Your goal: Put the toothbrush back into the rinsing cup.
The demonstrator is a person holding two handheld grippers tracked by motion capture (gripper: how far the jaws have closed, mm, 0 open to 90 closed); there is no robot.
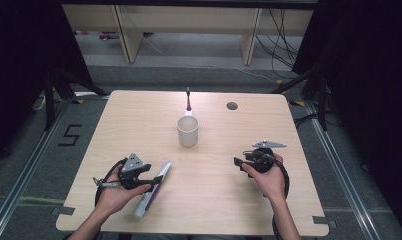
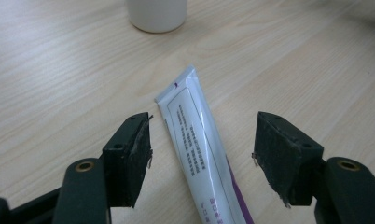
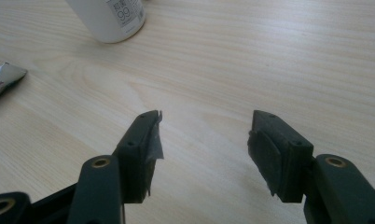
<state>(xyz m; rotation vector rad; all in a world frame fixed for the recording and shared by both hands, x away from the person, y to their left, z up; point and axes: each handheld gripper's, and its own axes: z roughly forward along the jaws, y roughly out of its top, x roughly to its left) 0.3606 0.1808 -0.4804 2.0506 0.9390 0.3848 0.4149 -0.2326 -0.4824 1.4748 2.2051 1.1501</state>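
Left hand-held gripper [image 2: 202, 149] spread, straddling tube [image 2: 199, 144]

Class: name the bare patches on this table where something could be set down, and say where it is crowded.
Free: the wood between the white cup and the right gripper, open over bare wood; the far left corner; and the strip along the table's near edge between the hands. Crowded: the near left, where the open left gripper straddles the toothpaste tube, and the toothbrush behind the cup.

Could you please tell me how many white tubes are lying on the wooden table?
1: the white and purple tube lies between the left gripper's open jaws, near the table's front-left.
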